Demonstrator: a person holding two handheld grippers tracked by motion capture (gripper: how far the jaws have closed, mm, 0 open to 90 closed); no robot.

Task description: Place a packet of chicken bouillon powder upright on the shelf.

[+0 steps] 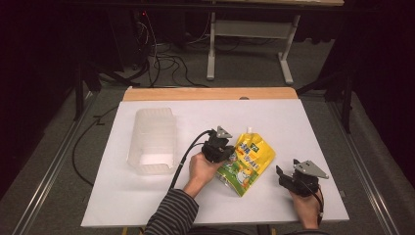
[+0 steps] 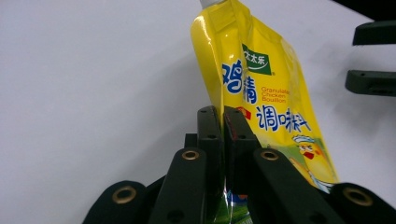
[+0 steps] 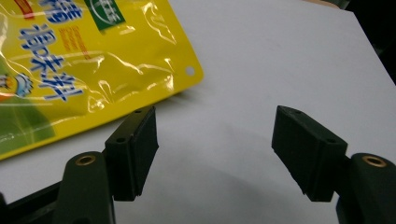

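We see the left hand-held gripper (image 2: 223, 122) pinched tight on the edge of a yellow seasoning pouch (image 1: 247, 160) near the tabletop's (image 1: 303, 127) middle (spout toward the far edge). Our right hand-held gripper (image 3: 215, 154) hovers just beside it, jaws spread wide, holding nothing.

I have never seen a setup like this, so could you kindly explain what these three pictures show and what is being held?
A person works at a white table with a hand-held two-jaw tool in each hand. The high view looks down from above; the other two views come from cameras riding on the tools. The left gripper is shut on the edge of a yellow seasoning pouch. The right gripper is open and holds nothing, beside the pouch. A clear plastic bin lies to the left.
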